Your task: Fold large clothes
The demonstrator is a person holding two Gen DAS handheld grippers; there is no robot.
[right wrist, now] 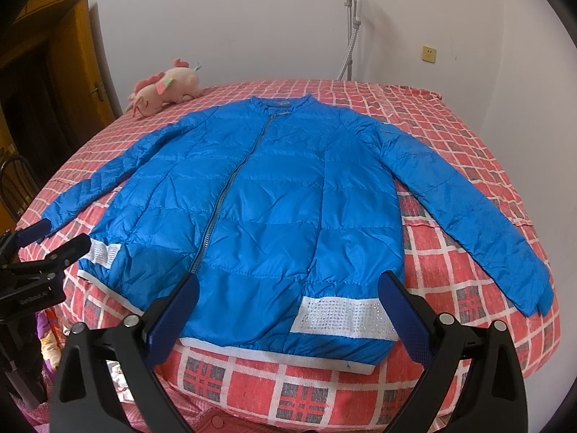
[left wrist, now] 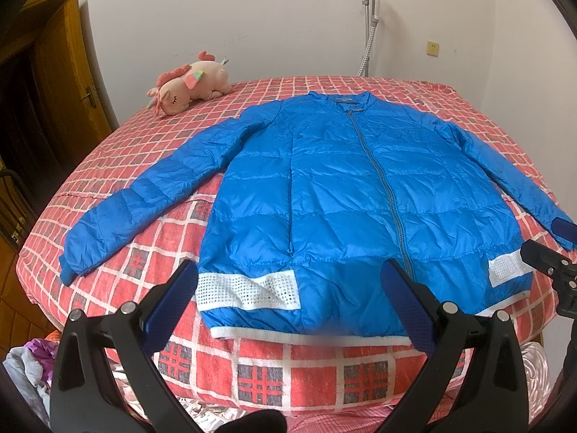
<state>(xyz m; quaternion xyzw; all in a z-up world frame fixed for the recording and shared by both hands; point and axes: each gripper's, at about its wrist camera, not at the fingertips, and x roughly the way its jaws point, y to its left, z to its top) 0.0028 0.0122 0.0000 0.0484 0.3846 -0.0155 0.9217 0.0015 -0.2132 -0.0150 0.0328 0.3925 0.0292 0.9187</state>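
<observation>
Nearest the camera in each view is a tool with its two blue-padded fingers spread wide and nothing between them: the left tool [left wrist: 288, 285] hangs over the near hem on the left half of the jacket [left wrist: 342, 187], the right tool [right wrist: 288, 296] over the near hem on the right half. The jacket lies face up and spread flat on the bed [left wrist: 252, 371], zip [left wrist: 382, 187] closed, collar at the far side, both sleeves splayed outward — the left sleeve [left wrist: 144, 198] angled toward the near left edge of the bed, the right sleeve [right wrist: 468, 198] toward the near right. A plush toy [left wrist: 187, 86] rests at the far left corner, well apart from the cloth. By my reading the folding has not begun, and the first step is likely to bring a sleeve and side panel in over the body. To do that well, each tool should pinch a seam or cuff rather than the slick padded shell, which looks puffy and liable to slip or spring back. Lift only a little, carry the fabric across in one smooth sweep, keep the fold line parallel to the zip, and press the air out before letting go — otherwise the quilting may bulge and skew the next fold.
</observation>
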